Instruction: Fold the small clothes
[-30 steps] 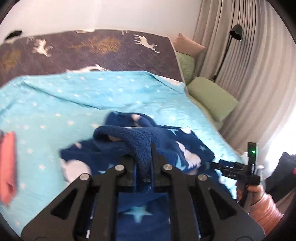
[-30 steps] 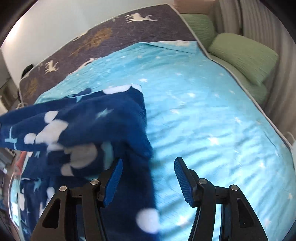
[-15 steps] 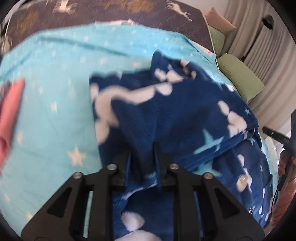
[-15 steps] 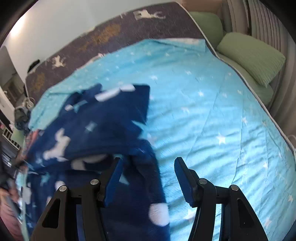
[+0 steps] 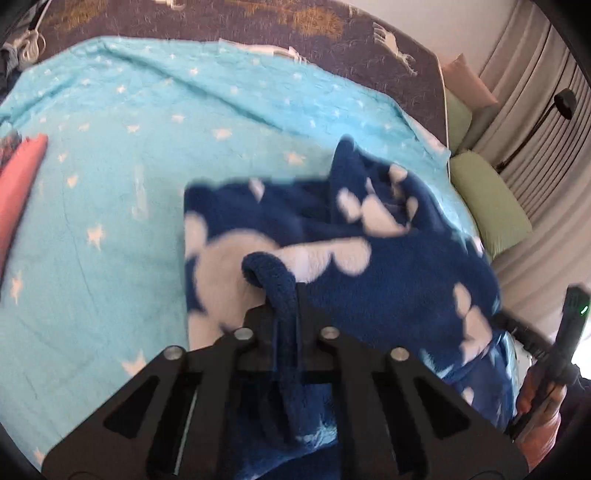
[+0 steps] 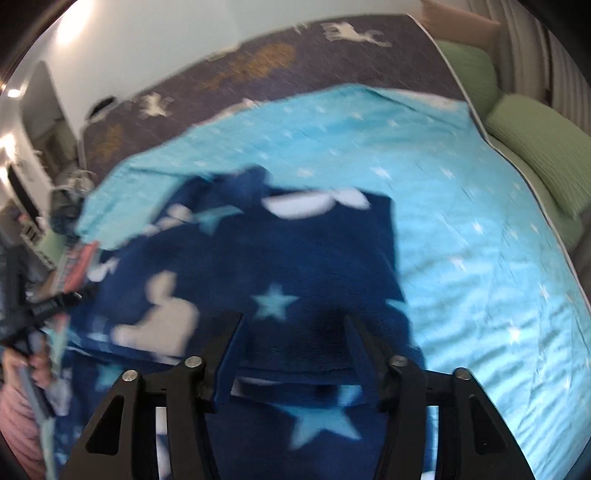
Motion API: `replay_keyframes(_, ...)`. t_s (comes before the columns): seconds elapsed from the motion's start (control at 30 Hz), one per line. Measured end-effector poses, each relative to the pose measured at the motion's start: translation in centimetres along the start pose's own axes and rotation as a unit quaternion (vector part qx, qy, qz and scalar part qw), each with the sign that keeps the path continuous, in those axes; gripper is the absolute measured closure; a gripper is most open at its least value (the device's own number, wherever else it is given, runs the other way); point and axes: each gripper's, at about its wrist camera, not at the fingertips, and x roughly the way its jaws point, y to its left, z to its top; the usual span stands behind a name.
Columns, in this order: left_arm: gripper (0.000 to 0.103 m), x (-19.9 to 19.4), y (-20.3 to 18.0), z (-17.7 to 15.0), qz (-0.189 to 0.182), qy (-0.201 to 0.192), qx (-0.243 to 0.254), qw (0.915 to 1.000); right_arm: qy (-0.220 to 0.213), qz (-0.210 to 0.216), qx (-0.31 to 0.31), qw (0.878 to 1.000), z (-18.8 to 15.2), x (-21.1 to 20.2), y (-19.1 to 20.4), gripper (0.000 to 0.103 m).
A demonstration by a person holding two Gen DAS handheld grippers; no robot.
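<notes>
A navy fleece garment (image 5: 388,280) with white clouds and pale stars lies bunched on the light-blue star bedspread (image 5: 110,221). My left gripper (image 5: 286,295) is shut on a rolled edge of the fleece, low over the bed. In the right wrist view the same garment (image 6: 314,266) lies folded over itself. My right gripper (image 6: 295,339) hangs just over its near fold. Its jaws are apart and closing, the fleece lies between and under them, and the pads do not press it. The picture is blurred by motion.
A dark grey deer-print blanket (image 5: 332,33) covers the far end of the bed. Green pillows (image 6: 543,147) and curtains line the right side. A pink cloth (image 5: 18,184) lies at the left edge. A hand (image 5: 539,395) holds the other gripper at right.
My left gripper has come down toward the bed with the fleece edge, laying the garment over itself. The right gripper has slid left over the garment and its jaws have narrowed.
</notes>
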Motion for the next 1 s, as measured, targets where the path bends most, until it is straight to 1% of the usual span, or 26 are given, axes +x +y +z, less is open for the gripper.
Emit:
replay_keyframes(0.03,0.095,-1.4,-0.8,0.4,-0.011,-0.034,0.014,0.9993,0.006,-0.005,0.010,1.000,-0.4,0.3,-0.8,0.054)
replay_keyframes(0.1,0.095,-4.5,-2.9,1.0,-0.023,-0.094,0.060,0.9935,0.001,-0.003,0.025,1.000,-0.7,-0.2,-2.0,0.054)
replay_keyframes(0.13,0.095,-5.2,-3.6,1.1,-0.024,-0.108,0.077,0.9909,0.000,-0.011,0.027,1.000,-0.8,-0.4,-2.3,0.055)
replay_keyframes(0.17,0.094,-5.7,-4.4,1.2,-0.015,-0.119,0.096,0.9881,-0.001,-0.027,0.028,0.999,-0.9,-0.7,-2.6,0.055)
replay_keyframes(0.2,0.092,-5.7,-4.7,1.3,-0.003,-0.120,0.109,0.9867,-0.002,-0.044,0.030,0.999,-0.9,-0.9,-2.8,0.055)
replay_keyframes(0.23,0.091,-5.1,-5.0,1.3,0.022,-0.115,0.130,0.9846,-0.001,-0.055,0.031,0.998,-0.9,-1.1,-2.8,0.054)
replay_keyframes(0.3,0.090,-2.6,-4.4,0.9,0.090,-0.082,0.151,0.9810,-0.001,-0.046,0.034,0.998,-0.7,-1.5,-2.6,0.054)
replay_keyframes(0.33,0.089,-1.4,-3.6,0.6,0.112,-0.059,0.150,0.9806,-0.003,-0.038,0.035,0.999,-0.6,-1.8,-2.5,0.054)
replay_keyframes(0.37,0.083,-0.3,-2.7,0.1,0.127,-0.033,0.145,0.9807,-0.008,-0.027,0.035,0.999,-0.3,-2.2,-2.3,0.054)
replay_keyframes(0.4,0.078,0.3,-2.2,-0.3,0.135,-0.020,0.139,0.9808,-0.013,-0.022,0.034,0.999,-0.1,-2.5,-2.2,0.053)
replay_keyframes(0.43,0.076,0.7,-1.6,-0.8,0.155,-0.014,0.130,0.9792,-0.019,-0.016,0.033,0.999,0.3,-2.9,-2.0,0.053)
replay_keyframes(0.5,0.075,0.1,-1.3,-1.0,0.184,-0.032,0.125,0.9744,-0.028,-0.013,0.034,0.999,1.2,-3.2,-2.0,0.053)
replay_keyframes(0.53,0.075,-0.3,-1.7,-0.7,0.190,-0.042,0.127,0.9725,-0.033,-0.015,0.036,0.999,1.7,-3.2,-1.9,0.053)
replay_keyframes(0.57,0.075,-0.7,-2.0,-0.3,0.191,-0.050,0.127,0.9720,-0.039,-0.018,0.037,0.998,2.5,-3.1,-1.7,0.053)
replay_keyframes(0.6,0.075,-1.2,-2.5,0.2,0.183,-0.060,0.124,0.9734,-0.044,-0.016,0.036,0.998,3.2,-2.9,-1.4,0.053)
replay_keyframes(0.67,0.074,-1.6,-3.5,1.3,0.149,-0.070,0.115,0.9796,-0.044,-0.001,0.036,0.998,4.5,-2.2,-0.8,0.053)
replay_keyframes(0.7,0.072,-1.7,-4.2,1.5,0.123,-0.070,0.110,0.9839,-0.041,0.011,0.037,0.998,5.2,-1.5,-0.4,0.054)
replay_keyframes(0.73,0.071,-1.3,-4.7,1.9,0.087,-0.062,0.100,0.9891,-0.037,0.025,0.039,0.998,5.8,-0.8,-0.1,0.056)
replay_keyframes(0.77,0.070,-0.8,-4.8,2.0,0.070,-0.053,0.095,0.9915,-0.033,0.033,0.041,0.998,6.2,-0.1,0.1,0.062)
replay_keyframes(0.8,0.070,0.4,-5.0,1.9,0.056,-0.033,0.091,0.9937,-0.024,0.035,0.042,0.998,6.5,0.8,0.2,0.068)
replay_keyframes(0.83,0.070,1.5,-4.8,1.7,0.061,-0.019,0.090,0.9939,-0.013,0.026,0.043,0.999,6.7,2.0,0.3,0.071)
replay_keyframes(0.87,0.070,2.9,-4.4,1.2,0.079,-0.001,0.091,0.9927,-0.003,0.013,0.045,0.999,6.7,3.0,0.2,0.076)
replay_keyframes(0.9,0.070,4.6,-3.7,0.6,0.093,0.018,0.095,0.9909,0.013,-0.009,0.047,0.999,6.6,4.4,-0.2,0.077)
replay_keyframes(0.93,0.070,6.1,-3.0,-0.4,0.083,0.019,0.107,0.9906,0.026,-0.022,0.050,0.998,6.3,5.7,-0.7,0.078)
replay_keyframes(0.97,0.070,6.0,-2.6,-0.9,0.072,0.001,0.107,0.9916,0.032,-0.016,0.055,0.998,5.8,6.9,-1.5,0.079)
replay_keyframes(1.0,0.070,5.6,-2.5,-0.8,0.065,-0.005,0.103,0.9926,0.016,0.000,0.061,0.998,5.3,7.3,-2.1,0.079)
